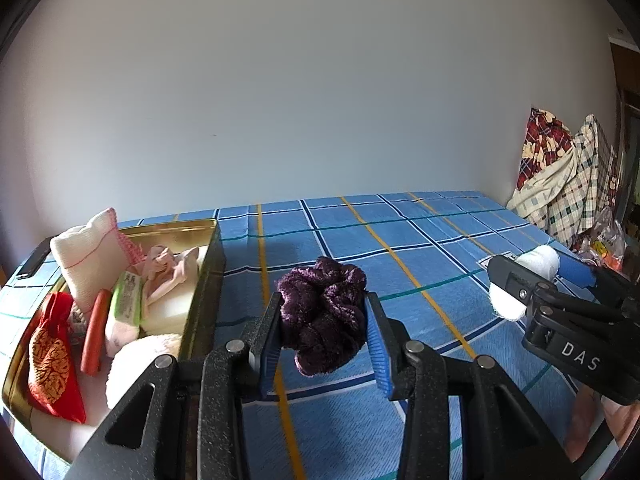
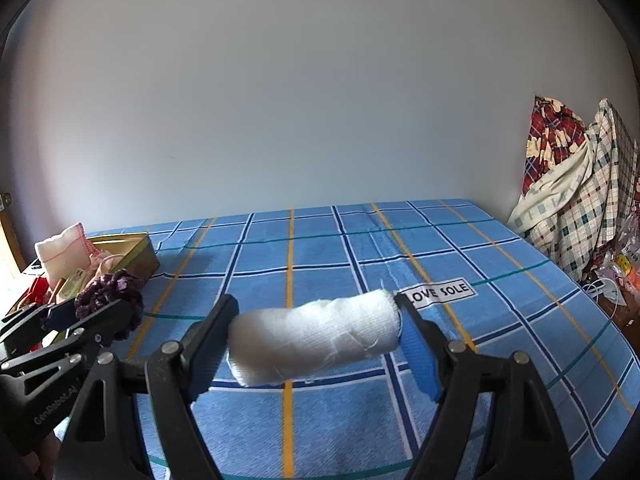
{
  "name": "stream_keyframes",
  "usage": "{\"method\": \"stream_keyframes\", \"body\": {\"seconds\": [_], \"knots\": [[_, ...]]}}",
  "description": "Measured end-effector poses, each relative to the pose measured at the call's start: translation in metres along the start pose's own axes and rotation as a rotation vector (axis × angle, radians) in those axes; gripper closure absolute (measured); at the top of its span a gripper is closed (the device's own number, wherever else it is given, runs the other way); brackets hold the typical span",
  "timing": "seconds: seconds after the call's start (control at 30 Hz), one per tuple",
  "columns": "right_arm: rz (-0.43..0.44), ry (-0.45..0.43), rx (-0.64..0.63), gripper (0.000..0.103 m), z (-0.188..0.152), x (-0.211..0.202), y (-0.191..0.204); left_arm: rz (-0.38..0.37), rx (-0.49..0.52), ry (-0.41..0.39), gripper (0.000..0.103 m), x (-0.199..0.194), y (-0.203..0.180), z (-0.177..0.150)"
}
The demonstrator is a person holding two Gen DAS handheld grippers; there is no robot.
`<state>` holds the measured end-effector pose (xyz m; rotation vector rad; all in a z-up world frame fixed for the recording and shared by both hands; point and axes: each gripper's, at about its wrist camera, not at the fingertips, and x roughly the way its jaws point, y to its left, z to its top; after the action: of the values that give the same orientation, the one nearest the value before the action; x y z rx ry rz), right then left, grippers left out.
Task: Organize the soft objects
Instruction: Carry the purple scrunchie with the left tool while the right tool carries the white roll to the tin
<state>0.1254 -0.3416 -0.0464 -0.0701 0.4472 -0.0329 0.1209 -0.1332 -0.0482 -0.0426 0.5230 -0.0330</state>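
My left gripper (image 1: pixel 322 332) is shut on a dark purple velvet scrunchie (image 1: pixel 324 316), held above the blue checked sheet just right of a gold tin box (image 1: pixel 208 280). The tin holds several soft items: a white pouch (image 1: pixel 92 256), a red embroidered pouch (image 1: pixel 52 364), pink cloth (image 1: pixel 168 272). My right gripper (image 2: pixel 316 340) is shut on a white gauze roll (image 2: pixel 316 338), gripped end to end above the sheet. In the left wrist view the right gripper (image 1: pixel 524 284) with the roll (image 1: pixel 538 260) is at the right. In the right wrist view the scrunchie (image 2: pixel 110 300) and tin (image 2: pixel 136 256) are at the left.
The blue checked bed sheet (image 2: pixel 320 248) runs back to a plain white wall. A pile of plaid bedding (image 2: pixel 576 200) sits at the far right, with clutter (image 2: pixel 620 276) below it. A "LOVE SOLE" label (image 2: pixel 438 292) lies on the sheet.
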Motion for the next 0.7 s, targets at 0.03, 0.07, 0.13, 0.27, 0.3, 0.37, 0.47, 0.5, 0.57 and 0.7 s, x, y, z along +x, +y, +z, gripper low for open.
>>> {"method": "stream_keyframes", "body": {"seconds": [0.03,0.07,0.13,0.27,0.3,0.37,0.47,0.5,0.57,0.7], "knots": [[0.002,0.0,-0.001,0.024,0.0,-0.001,0.001,0.001,-0.002,-0.002,0.062,-0.001,0.001,0.0],[0.004,0.0,-0.002,0.024,0.0,-0.001,0.002,0.001,-0.004,-0.006,0.062,-0.003,0.003,-0.001],[0.007,0.0,-0.003,0.024,-0.001,-0.002,0.004,0.004,-0.007,-0.01,0.062,-0.005,0.004,-0.002],[0.016,0.0,-0.004,0.024,-0.002,-0.004,0.007,0.007,-0.016,-0.019,0.062,-0.01,0.008,-0.003],[0.017,-0.001,-0.006,0.024,-0.002,-0.004,0.008,0.009,-0.018,-0.022,0.062,-0.012,0.008,-0.004],[0.02,-0.003,-0.008,0.024,-0.003,-0.005,0.01,0.014,-0.017,-0.032,0.062,-0.016,0.01,-0.005],[0.025,-0.003,-0.012,0.024,-0.003,-0.006,0.014,0.021,-0.014,-0.049,0.062,-0.022,0.011,-0.007],[0.027,-0.003,-0.013,0.024,-0.004,-0.006,0.015,0.021,-0.012,-0.054,0.062,-0.024,0.012,-0.008],[0.031,-0.003,-0.017,0.024,-0.005,-0.007,0.018,0.024,-0.011,-0.06,0.062,-0.026,0.013,-0.008],[0.039,-0.006,-0.023,0.024,-0.006,-0.009,0.023,0.024,-0.021,-0.063,0.062,-0.031,0.018,-0.01]]}}
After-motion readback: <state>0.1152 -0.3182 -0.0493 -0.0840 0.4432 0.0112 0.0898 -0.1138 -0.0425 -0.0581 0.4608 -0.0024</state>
